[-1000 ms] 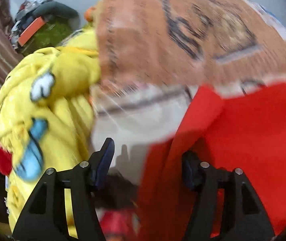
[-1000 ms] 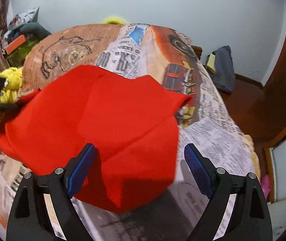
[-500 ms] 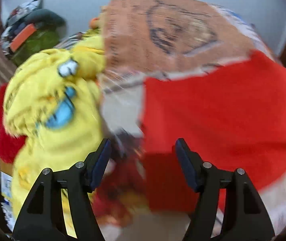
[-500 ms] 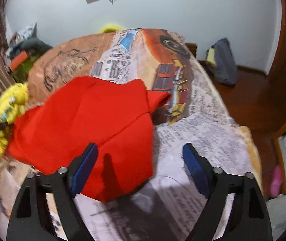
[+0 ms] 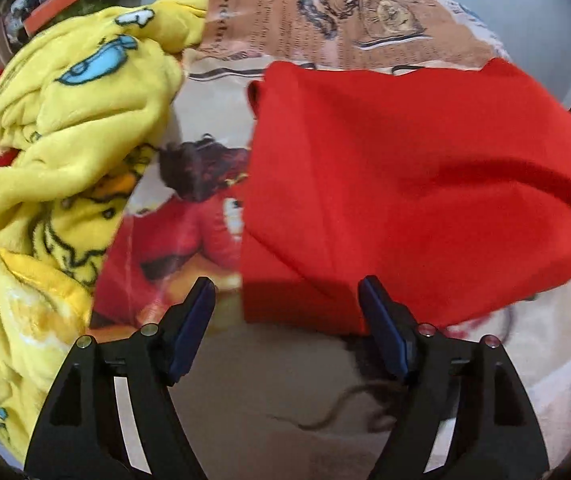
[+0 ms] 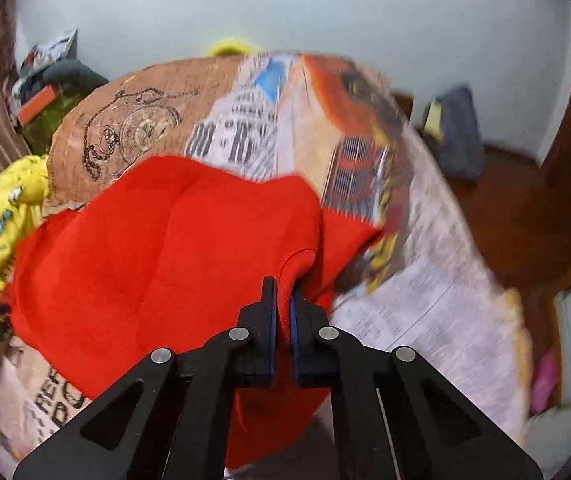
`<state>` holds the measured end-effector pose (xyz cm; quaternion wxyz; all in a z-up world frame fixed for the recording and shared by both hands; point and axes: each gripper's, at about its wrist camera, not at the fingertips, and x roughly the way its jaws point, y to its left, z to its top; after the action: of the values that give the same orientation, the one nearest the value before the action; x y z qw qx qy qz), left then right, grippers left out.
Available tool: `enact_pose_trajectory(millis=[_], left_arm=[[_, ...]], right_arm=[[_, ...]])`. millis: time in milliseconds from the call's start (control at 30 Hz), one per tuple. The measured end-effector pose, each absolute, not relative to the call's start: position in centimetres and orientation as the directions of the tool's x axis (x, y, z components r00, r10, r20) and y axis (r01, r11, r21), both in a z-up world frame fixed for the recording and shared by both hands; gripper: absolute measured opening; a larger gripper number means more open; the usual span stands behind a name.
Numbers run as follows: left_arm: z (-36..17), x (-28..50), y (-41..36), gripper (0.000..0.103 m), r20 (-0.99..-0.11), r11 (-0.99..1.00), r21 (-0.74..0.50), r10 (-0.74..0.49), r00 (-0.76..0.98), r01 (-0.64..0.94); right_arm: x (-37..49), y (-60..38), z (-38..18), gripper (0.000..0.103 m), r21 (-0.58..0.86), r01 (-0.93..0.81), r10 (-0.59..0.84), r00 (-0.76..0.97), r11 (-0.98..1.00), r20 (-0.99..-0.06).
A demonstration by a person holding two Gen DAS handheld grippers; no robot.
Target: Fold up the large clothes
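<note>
A large red garment [image 6: 157, 252] lies spread on the printed bedspread [image 6: 425, 312]. My right gripper [image 6: 283, 292] is shut on a fold of the red garment near its right edge. In the left wrist view the same red garment [image 5: 417, 184] fills the right half. My left gripper [image 5: 285, 296] is open and empty, its jaws wide apart just short of the garment's near left corner.
A crumpled yellow cartoon-print blanket [image 5: 61, 128] lies at the left of the bed, also seen in the right wrist view [image 6: 5, 216]. Clutter [image 6: 49, 92] sits in the far left corner. A dark bag [image 6: 457, 136] leans on the wall over the wooden floor [image 6: 525, 216].
My right gripper has closed on a fold of the red garment. My left gripper stayed open and drew back, and the garment now lies lower on the bed.
</note>
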<state>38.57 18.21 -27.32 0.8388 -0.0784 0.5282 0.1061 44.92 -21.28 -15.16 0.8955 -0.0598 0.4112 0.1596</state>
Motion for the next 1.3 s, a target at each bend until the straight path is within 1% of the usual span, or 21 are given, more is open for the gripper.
enact_pose_trajectory(millis=[67, 133, 200, 300, 400, 433, 467, 500, 567, 600, 633, 667, 767, 900, 933, 967, 1033, 1100, 1233, 1300], left_arm=[[-27.5, 38.4, 18.3, 0.077, -0.902, 0.965, -0.024, 0.091, 0.422, -0.261], [-27.5, 38.6, 18.0, 0.077, -0.9, 0.968, -0.002, 0.108, 0.423, -0.251], [-27.4, 38.4, 17.4, 0.078, -0.889, 0.974, 0.056, 0.149, 0.434, -0.219], [-27.1, 38.0, 17.5, 0.077, -0.875, 0.972, 0.119, 0.199, 0.441, -0.203], [-26.9, 37.1, 18.3, 0.078, -0.868, 0.968, 0.139, 0.221, 0.444, -0.209], [-26.9, 36.8, 18.8, 0.077, -0.864, 0.962, 0.16, 0.246, 0.439, -0.223], [-26.9, 36.6, 19.2, 0.077, -0.861, 0.952, 0.193, 0.28, 0.425, -0.236], [-27.3, 36.3, 19.7, 0.077, -0.853, 0.934, 0.254, 0.338, 0.398, -0.251], [-27.6, 35.5, 21.1, 0.076, -0.857, 0.924, 0.262, 0.356, 0.374, -0.28], [-27.6, 34.8, 22.0, 0.074, -0.865, 0.923, 0.239, 0.343, 0.366, -0.301], [-27.3, 34.0, 22.6, 0.074, -0.868, 0.924, 0.215, 0.329, 0.371, -0.316], [-26.9, 33.5, 22.8, 0.074, -0.867, 0.923, 0.206, 0.326, 0.378, -0.324], [-24.9, 32.0, 23.0, 0.074, -0.844, 0.92, 0.181, 0.326, 0.426, -0.347], [-21.7, 31.0, 21.9, 0.074, -0.812, 0.931, 0.104, 0.282, 0.511, -0.349], [-20.8, 30.9, 21.4, 0.074, -0.805, 0.938, 0.069, 0.254, 0.536, -0.341], [-20.3, 31.0, 21.1, 0.074, -0.802, 0.942, 0.048, 0.235, 0.549, -0.333], [-19.2, 31.5, 19.9, 0.076, -0.79, 0.952, -0.028, 0.166, 0.59, -0.304], [-18.8, 31.5, 18.9, 0.081, -0.784, 0.954, -0.094, 0.105, 0.612, -0.284], [-19.4, 32.7, 17.5, 0.081, -0.783, 0.928, -0.283, -0.078, 0.617, -0.242], [-20.6, 33.3, 17.0, 0.081, -0.778, 0.885, -0.401, -0.193, 0.598, -0.235]], right_arm=[[45.4, -21.6, -14.1, 0.004, 0.006, -0.331, 0.227, 0.633, 0.944, -0.741], [46.3, -21.8, -14.1, 0.004, -0.017, -0.315, 0.199, 0.64, 0.949, -0.742], [47.1, -21.9, -14.9, 0.004, -0.051, -0.292, 0.156, 0.643, 0.955, -0.75], [48.2, -22.3, -17.4, 0.004, -0.03, -0.292, 0.151, 0.576, 0.956, -0.803], [47.5, -21.9, -18.9, 0.004, -0.076, -0.314, 0.119, 0.557, 0.946, -0.822], [47.0, -21.9, -18.9, 0.005, -0.098, -0.322, 0.11, 0.567, 0.942, -0.816], [46.5, -21.9, -18.7, 0.013, -0.126, -0.324, 0.093, 0.584, 0.938, -0.806], [46.3, -21.9, -18.3, 0.017, -0.155, -0.315, 0.068, 0.595, 0.936, -0.801], [45.7, -21.9, -17.4, 0.035, -0.205, -0.297, 0.027, 0.625, 0.933, -0.78], [45.3, -22.0, -16.8, 0.04, -0.215, -0.299, 0.028, 0.639, 0.93, -0.769], [44.7, -22.0, -16.0, 0.049, -0.225, -0.301, 0.03, 0.655, 0.927, -0.755], [44.2, -22.0, -15.4, 0.056, -0.231, -0.303, 0.034, 0.67, 0.924, -0.742], [42.9, -21.5, -13.6, 0.064, -0.239, -0.31, 0.05, 0.699, 0.92, -0.713], [41.5, -20.1, -11.8, 0.066, -0.199, -0.338, 0.107, 0.705, 0.92, -0.701], [41.2, -19.5, -11.6, 0.068, -0.187, -0.348, 0.124, 0.704, 0.919, -0.699], [40.9, -18.9, -11.3, 0.073, -0.173, -0.36, 0.144, 0.701, 0.917, -0.698], [40.2, -17.8, -11.0, 0.078, -0.137, -0.385, 0.189, 0.695, 0.913, -0.694], [39.5, -16.8, -11.0, 0.079, -0.095, -0.411, 0.236, 0.681, 0.907, -0.693], [39.3, -14.4, -12.3, 0.079, -0.01, -0.458, 0.31, 0.617, 0.889, -0.724], [39.4, -13.3, -13.4, 0.079, 0.0, -0.472, 0.317, 0.592, 0.881, -0.741]])
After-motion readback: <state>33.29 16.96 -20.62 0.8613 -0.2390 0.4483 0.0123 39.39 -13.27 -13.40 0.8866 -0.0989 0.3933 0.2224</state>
